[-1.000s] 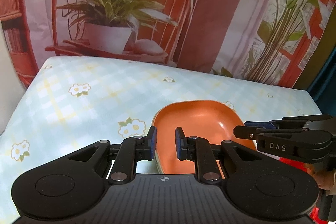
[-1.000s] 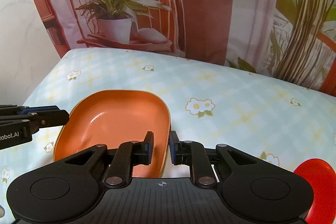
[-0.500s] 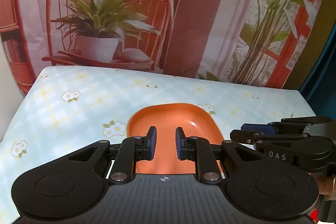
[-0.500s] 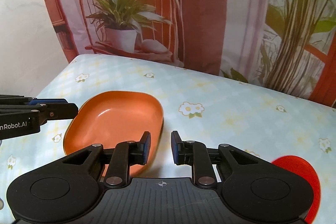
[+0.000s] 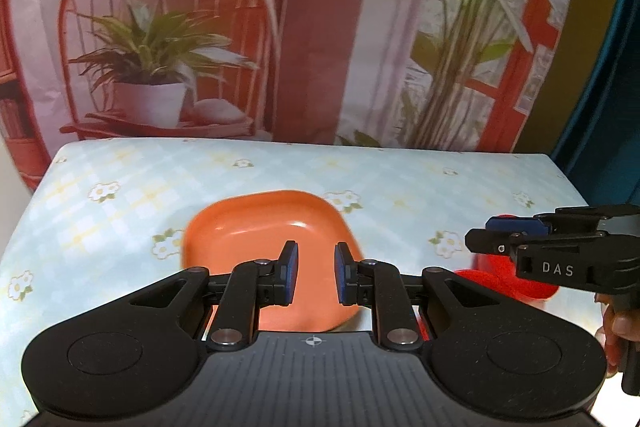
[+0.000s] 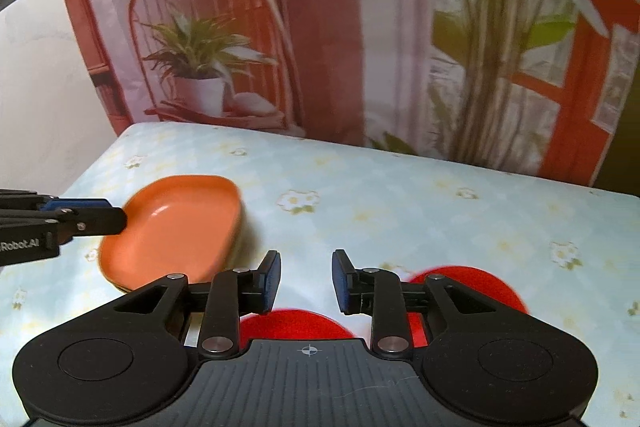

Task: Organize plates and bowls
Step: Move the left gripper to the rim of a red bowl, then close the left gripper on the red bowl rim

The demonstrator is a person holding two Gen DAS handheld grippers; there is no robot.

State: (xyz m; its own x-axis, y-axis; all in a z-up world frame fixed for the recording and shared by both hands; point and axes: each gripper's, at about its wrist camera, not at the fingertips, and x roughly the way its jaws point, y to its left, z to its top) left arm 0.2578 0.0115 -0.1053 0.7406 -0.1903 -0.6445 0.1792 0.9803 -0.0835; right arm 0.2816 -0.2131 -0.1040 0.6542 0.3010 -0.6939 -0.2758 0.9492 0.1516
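Orange and shallow, the dish (image 5: 260,239) lies flat on the cloth (image 5: 120,187), a pale blue check with small white daisies, toward the left half of the table. From the left wrist view the left gripper (image 5: 313,274) hangs above the dish's near edge with its jaws parted by a modest gap and nothing between the blue pads (image 5: 291,269); the dish shows through that gap. The right gripper (image 5: 500,239) comes into this view from the right side, seen side-on, above a red plate (image 5: 512,283). In the right wrist view the right gripper (image 6: 306,281) has its jaws set wider, also holding nothing, over bare cloth with the dish (image 6: 176,227) off to the left. Two red plates lie just under this gripper: one (image 6: 296,323) low between the fingers, the other (image 6: 476,283) behind the right finger (both partly hidden, so whether they touch cannot be told). The left gripper's tip (image 6: 84,215) reaches in from the left, over the dish's left rim. A printed backdrop (image 5: 320,27) of a wicker chair and potted plants hangs behind the table.
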